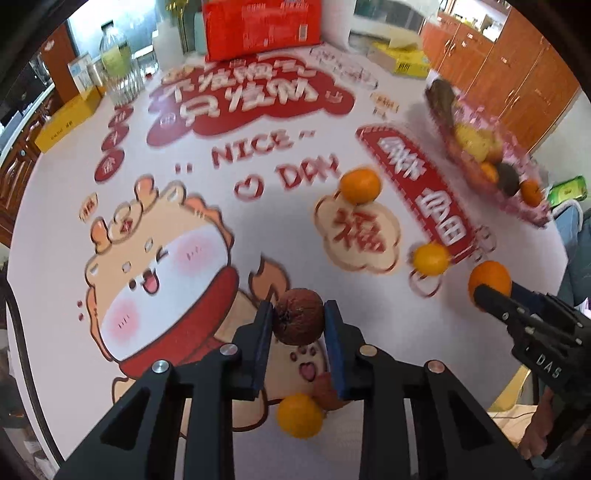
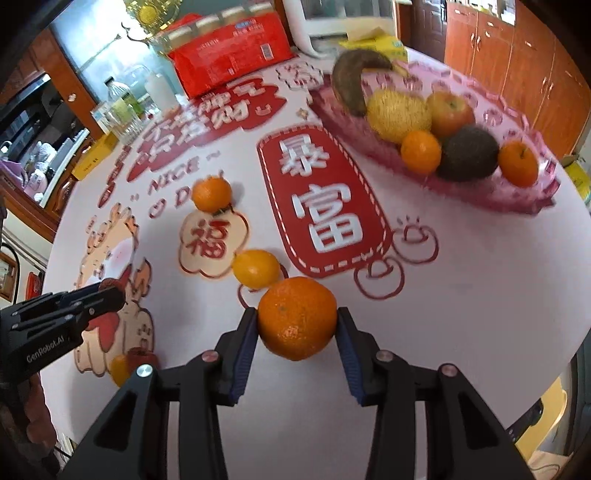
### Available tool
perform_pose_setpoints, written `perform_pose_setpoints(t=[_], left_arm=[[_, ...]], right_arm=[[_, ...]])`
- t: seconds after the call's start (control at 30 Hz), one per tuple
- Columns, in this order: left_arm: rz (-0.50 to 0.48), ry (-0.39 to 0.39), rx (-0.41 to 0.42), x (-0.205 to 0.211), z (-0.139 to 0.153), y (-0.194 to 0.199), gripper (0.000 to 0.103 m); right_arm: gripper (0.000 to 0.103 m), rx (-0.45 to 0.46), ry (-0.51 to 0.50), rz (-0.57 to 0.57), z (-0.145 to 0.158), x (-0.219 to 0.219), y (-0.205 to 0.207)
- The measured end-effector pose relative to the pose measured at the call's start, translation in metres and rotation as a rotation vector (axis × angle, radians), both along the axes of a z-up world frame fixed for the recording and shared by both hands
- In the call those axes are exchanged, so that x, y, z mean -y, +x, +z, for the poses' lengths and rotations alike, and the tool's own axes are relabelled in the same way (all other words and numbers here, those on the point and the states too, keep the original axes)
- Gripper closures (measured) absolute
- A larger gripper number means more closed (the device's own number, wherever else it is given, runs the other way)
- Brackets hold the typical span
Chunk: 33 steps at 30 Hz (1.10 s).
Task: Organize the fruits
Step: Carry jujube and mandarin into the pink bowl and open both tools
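My left gripper (image 1: pixel 298 317) is shut on a brown wrinkled fruit (image 1: pixel 298 320), held just above the printed tablecloth. My right gripper (image 2: pixel 297 319) is shut on a large orange (image 2: pixel 297 317), blue pads pressed on both its sides. Each gripper also shows in the other's view, the right gripper (image 1: pixel 491 291) at the right and the left gripper (image 2: pixel 107 295) at the left. Loose on the cloth lie a small orange (image 2: pixel 212 194), a yellow citrus (image 2: pixel 256 268), and an orange (image 1: pixel 300 415) beside a brownish fruit (image 1: pixel 328 397). The pink fruit tray (image 2: pixel 517 195) holds several fruits.
A red package (image 1: pixel 262 26), a glass bottle (image 1: pixel 118 70) and yellow boxes (image 1: pixel 68 122) stand along the table's far side. The tray sits near the right edge. A hand (image 1: pixel 535 443) holds the right gripper. Wooden cabinets (image 2: pixel 517 55) lie beyond.
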State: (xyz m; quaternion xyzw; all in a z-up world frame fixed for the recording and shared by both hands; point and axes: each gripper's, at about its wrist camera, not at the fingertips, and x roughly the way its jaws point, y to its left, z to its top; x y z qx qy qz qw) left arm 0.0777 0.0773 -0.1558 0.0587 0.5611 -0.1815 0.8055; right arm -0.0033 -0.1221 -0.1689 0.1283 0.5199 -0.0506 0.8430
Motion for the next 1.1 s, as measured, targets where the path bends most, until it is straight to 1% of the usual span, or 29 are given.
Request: perform_pose_setpoints(t=[0.23, 0.4, 0.53, 0.7, 0.87, 0.97, 1.1], left_arm=[[-0.024, -0.035, 0.092, 0.026, 0.062, -0.006, 0.077], [-0.043, -0.055, 0.133, 0.052, 0.093, -0.01, 0.077], [-0.064, -0.07, 0.165, 0.081, 0.115, -0.013, 0.077], [-0.087, -0.073, 0.2, 0.116, 0.133, -0.014, 0.077], [-0.086, -0.075, 0.229, 0.152, 0.145, -0.008, 0.077], [-0.077, -0.077, 0.241, 0.174, 0.149, 0.0, 0.077], [-0.057, -0.081, 0.238, 0.2, 0.145, 0.012, 0.077]], right_arm=[[0.061, 0.096, -0.024, 0.032, 0.051, 0.012, -0.007], [0.061, 0.156, -0.045, 0.04, 0.084, 0.031, -0.014], [0.061, 0.198, -0.057, 0.042, 0.108, 0.052, -0.017], [0.061, 0.239, -0.084, 0.045, 0.131, 0.082, -0.017], [0.061, 0.27, -0.111, 0.035, 0.15, 0.123, -0.009], [0.061, 0.279, -0.127, 0.031, 0.154, 0.147, -0.003], [0.061, 0.275, -0.14, 0.03, 0.153, 0.179, 0.01]])
